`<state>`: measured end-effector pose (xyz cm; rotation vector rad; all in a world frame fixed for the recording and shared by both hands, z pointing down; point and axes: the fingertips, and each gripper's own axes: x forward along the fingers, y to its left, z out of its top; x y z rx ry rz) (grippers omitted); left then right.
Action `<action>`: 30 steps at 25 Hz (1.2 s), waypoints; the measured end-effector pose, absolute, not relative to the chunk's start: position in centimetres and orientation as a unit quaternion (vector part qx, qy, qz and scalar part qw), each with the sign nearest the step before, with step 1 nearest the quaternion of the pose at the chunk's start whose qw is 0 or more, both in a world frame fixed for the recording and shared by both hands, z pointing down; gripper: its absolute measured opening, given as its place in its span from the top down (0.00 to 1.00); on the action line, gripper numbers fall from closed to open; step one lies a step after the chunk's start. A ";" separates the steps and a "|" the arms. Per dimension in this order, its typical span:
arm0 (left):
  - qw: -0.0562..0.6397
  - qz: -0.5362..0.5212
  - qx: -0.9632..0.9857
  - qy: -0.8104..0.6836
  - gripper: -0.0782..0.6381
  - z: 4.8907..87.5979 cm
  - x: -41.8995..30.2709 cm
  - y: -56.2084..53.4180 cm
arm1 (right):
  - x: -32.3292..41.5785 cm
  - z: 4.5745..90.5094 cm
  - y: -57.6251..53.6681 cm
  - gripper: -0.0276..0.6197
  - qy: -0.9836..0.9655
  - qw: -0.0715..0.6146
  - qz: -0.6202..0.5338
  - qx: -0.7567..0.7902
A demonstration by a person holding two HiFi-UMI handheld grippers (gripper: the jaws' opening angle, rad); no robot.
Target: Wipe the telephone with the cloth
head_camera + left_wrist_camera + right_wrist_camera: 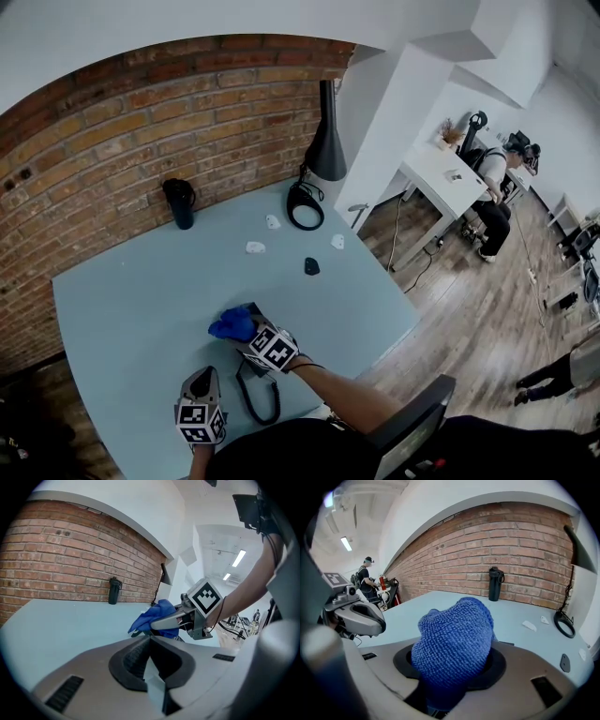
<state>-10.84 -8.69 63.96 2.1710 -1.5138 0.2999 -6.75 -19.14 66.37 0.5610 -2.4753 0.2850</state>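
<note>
- The left gripper (208, 375) is nearest the person, on the near side of the cloth (232, 324) and a little to its left. Its jaws are closed together with nothing between them, and it hovers low over the pale blue table (141, 309).
- A dark cord (246, 398) lies in a loop on the table, just nearer than the cloth and beside the left gripper.
- The right gripper (248, 334) comes at the cloth from its near right side. Its jaws are clamped on the cloth, which bulges out of them in a blue, bunched, nubbly lump.
- The cloth sits over the telephone (255, 309). Only a dark edge of the telephone shows, at the cloth's far right side, so its shape cannot be made out.
- A small black object (311, 266) lies on the table beyond the cloth, to the right.
- Small white scraps (255, 247) lie farther out than the cloth, well apart from it.
- A dark tumbler (179, 202) stands upright far beyond the cloth, slightly left, close to the brick wall (141, 122).
- A black lamp (325, 141) with a cone shade stands far beyond the cloth on the right, at the table's back corner.
- A seated person (494, 192) is at a white desk, much farther right of the cloth, across the wooden floor.
</note>
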 end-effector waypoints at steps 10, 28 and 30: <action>0.231 0.115 0.798 -0.544 0.88 63.9 -10.3 -8.2 | -6.1 67.1 -18.4 0.64 -0.920 0.297 0.132 0.219; 0.224 0.133 0.810 -0.525 0.88 64.4 -9.0 -7.7 | -5.6 67.7 -17.5 0.64 -0.915 0.303 0.137 0.228; 0.221 0.133 0.811 -0.524 0.88 64.3 -8.9 -7.7 | -5.5 67.8 -17.5 0.64 -0.915 0.304 0.134 0.229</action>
